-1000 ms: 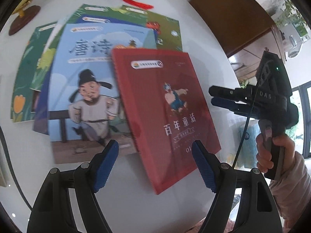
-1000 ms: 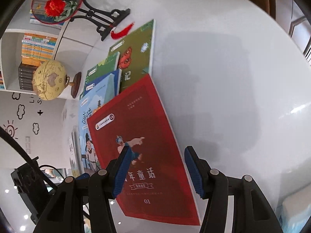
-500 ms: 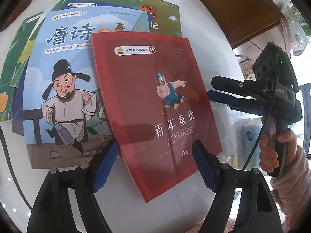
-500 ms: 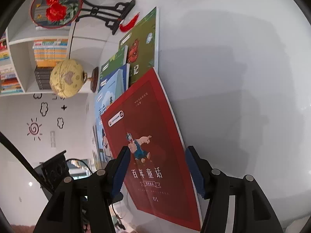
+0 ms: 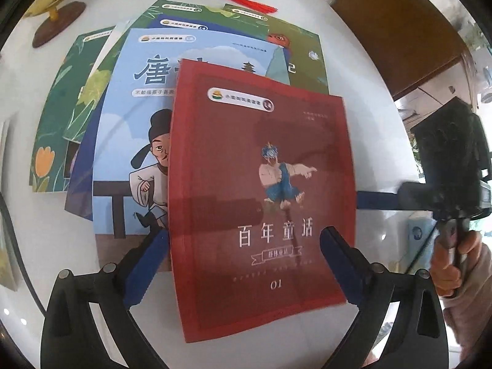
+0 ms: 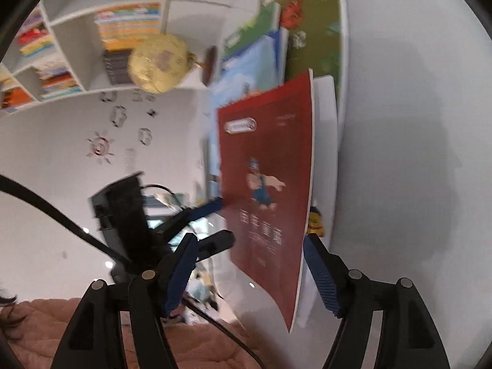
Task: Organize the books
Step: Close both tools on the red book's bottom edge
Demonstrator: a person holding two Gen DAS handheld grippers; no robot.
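White surface, fanned books; red book titled "百年童话", "01", long axis vertical; left tongs and right tongs opening around it.

A yellow globe stands beside a red tassel.

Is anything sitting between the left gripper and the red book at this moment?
Nothing visible does. The left gripper hangs over the red book, its jaws opening and straddling the book's lower part; no other object lies between them. The red book rests partly on the light blue book.
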